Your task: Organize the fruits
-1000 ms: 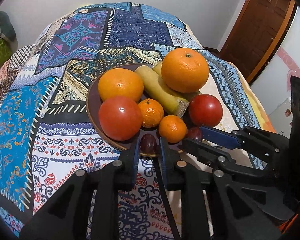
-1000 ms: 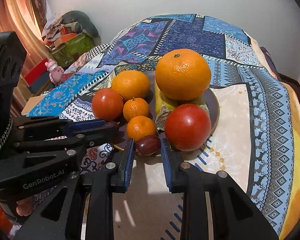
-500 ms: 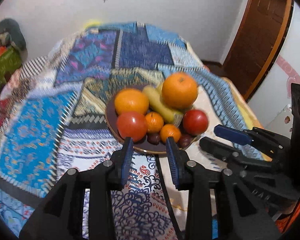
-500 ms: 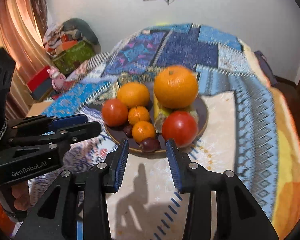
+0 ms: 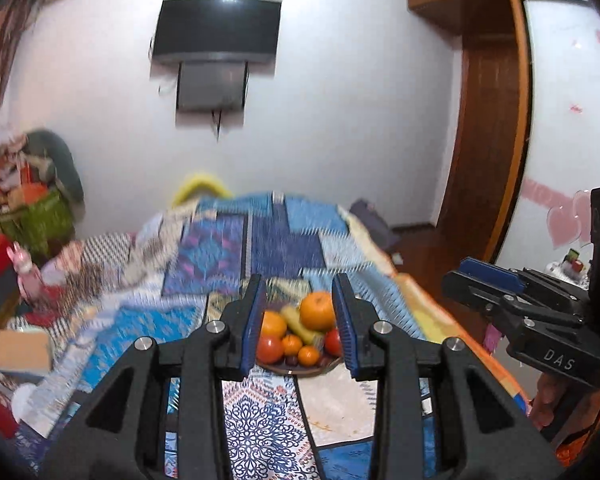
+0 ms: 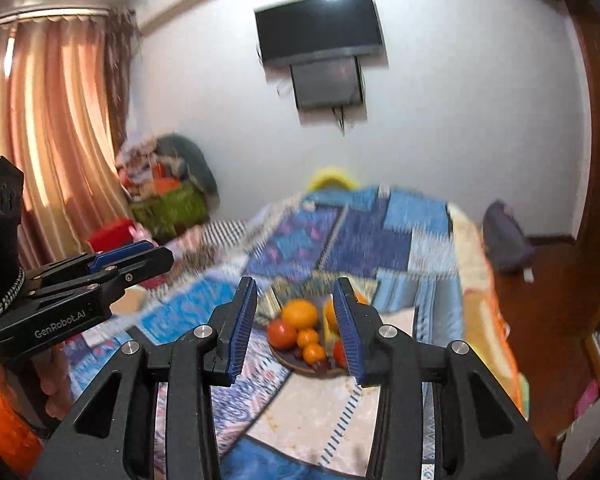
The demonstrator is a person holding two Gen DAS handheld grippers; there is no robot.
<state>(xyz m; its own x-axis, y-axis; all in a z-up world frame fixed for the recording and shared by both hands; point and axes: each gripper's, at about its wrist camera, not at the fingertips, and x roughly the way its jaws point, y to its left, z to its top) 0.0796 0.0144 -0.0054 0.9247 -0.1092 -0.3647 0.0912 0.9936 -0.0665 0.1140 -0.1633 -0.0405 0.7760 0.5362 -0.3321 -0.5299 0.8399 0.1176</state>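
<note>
A dark brown plate (image 5: 300, 371) sits on the patchwork cloth, far ahead and below. It holds a big orange (image 5: 317, 311), a smaller orange (image 5: 273, 323), a banana (image 5: 300, 326), two tomatoes (image 5: 269, 349), small mandarins (image 5: 309, 355) and dark plums (image 5: 291, 360). My left gripper (image 5: 298, 280) hangs open well short of the plate, with nothing between its pads. My right gripper (image 6: 295, 284) is open and empty too, and its right finger hides part of the big orange (image 6: 329, 314). The plate (image 6: 300, 369) shows through its gap. Each gripper appears in the other's view: the right gripper (image 5: 456, 278) at the right, the left gripper (image 6: 162, 252) at the left.
The patchwork cloth (image 5: 260, 248) covers the whole surface, and its edge drops off at the right. A cardboard box (image 5: 22, 350) lies at the left. A TV (image 5: 216, 28) hangs on the far wall. There are curtains (image 6: 52, 128) on the left and a wooden door (image 5: 488, 120) on the right.
Each gripper had a dark plum between its pads at the plate's front edge. Both have opened, left the plums on the plate, and drawn back and up, so the plate looks small.
</note>
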